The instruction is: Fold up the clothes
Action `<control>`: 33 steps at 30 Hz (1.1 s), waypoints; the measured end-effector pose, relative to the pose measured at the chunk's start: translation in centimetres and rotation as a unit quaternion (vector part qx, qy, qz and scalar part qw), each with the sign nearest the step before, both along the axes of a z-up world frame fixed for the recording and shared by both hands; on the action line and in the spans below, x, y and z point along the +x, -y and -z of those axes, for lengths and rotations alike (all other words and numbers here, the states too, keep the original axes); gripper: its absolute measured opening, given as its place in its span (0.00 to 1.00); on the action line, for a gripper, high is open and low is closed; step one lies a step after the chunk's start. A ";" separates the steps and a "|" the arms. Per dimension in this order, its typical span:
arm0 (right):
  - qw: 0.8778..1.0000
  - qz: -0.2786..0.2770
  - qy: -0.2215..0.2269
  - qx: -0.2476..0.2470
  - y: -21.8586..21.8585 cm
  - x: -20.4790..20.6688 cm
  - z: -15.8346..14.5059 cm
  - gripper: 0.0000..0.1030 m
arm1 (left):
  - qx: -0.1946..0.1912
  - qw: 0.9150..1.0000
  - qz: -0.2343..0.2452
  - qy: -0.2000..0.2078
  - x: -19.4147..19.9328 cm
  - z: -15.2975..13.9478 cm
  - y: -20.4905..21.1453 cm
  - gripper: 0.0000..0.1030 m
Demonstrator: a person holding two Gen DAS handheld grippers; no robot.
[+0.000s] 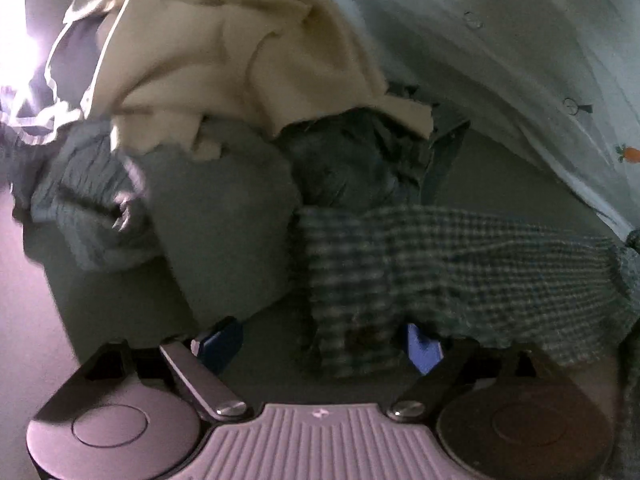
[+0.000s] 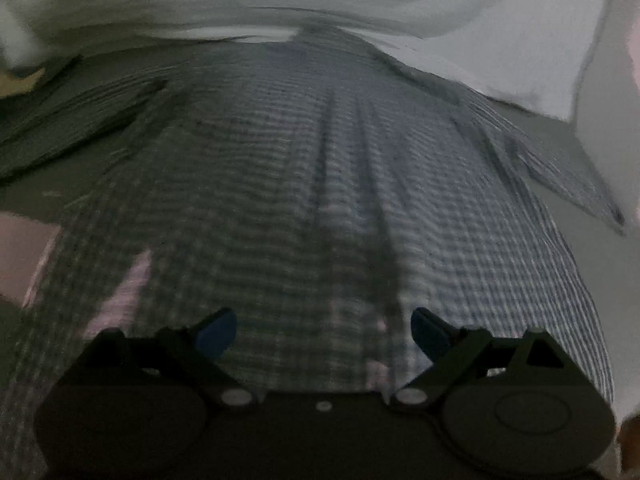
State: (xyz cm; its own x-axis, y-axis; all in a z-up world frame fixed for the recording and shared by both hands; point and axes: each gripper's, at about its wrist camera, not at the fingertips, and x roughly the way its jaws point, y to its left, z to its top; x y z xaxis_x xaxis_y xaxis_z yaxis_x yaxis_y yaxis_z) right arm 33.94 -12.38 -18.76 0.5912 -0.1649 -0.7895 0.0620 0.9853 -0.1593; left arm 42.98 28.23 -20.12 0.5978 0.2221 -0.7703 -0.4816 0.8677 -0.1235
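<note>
1. Left wrist view: the left gripper (image 1: 320,344) stands with its jaws wide apart, the blue pads (image 1: 218,344) pressing on nothing; a near corner of the checked shirt (image 1: 440,264) lies between them, loose and ungripped.
2. In this view the checked shirt runs from the gripper's mouth away to the right, its long axis crossing the picture left to right; its left edge falls just left of centre, blurred.
3. Far of it sits a heap of other clothes: a cream garment (image 1: 224,52) on top, a dark crumpled garment (image 1: 356,164) below it, a blue-grey ribbed piece (image 1: 88,204) at the left; they touch and overlap one another.
4. A pale sheet with small printed carrots (image 1: 520,60) rises at the far right, just beside the shirt's far edge; the grey surface (image 1: 224,232) shows bare between heap and gripper, giving open room at near left.
5. Right wrist view: the right gripper (image 2: 324,334) also has its jaws spread, pads clear of the cloth, holding nothing.
6. Here the checked shirt (image 2: 320,180) lies spread flat, its long axis running near to far, a central strip of darker folds following that line; its right edge slants off to the far right against the pale sheet (image 2: 480,40).
7. No containers show in either view.
</note>
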 end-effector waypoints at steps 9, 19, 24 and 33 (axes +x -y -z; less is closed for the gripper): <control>0.993 -0.106 -0.004 0.060 -4.3 -0.6 -0.9 0.59 | 0.074 0.997 -0.029 -0.007 1.9 -0.4 0.3 0.01; 0.982 -0.153 -0.002 0.111 -7.5 -1.5 -1.6 0.42 | 0.020 0.999 -0.034 -0.010 0.0 -1.3 -4.1 0.10; 0.979 -0.135 -0.003 0.154 -8.4 0.3 -1.8 0.51 | 0.000 1.000 0.022 0.000 -0.5 -0.7 -1.8 0.48; 0.979 -0.152 -0.003 0.134 -10.8 2.5 -1.2 0.56 | -0.025 0.999 0.027 0.020 1.3 -0.1 -0.6 0.84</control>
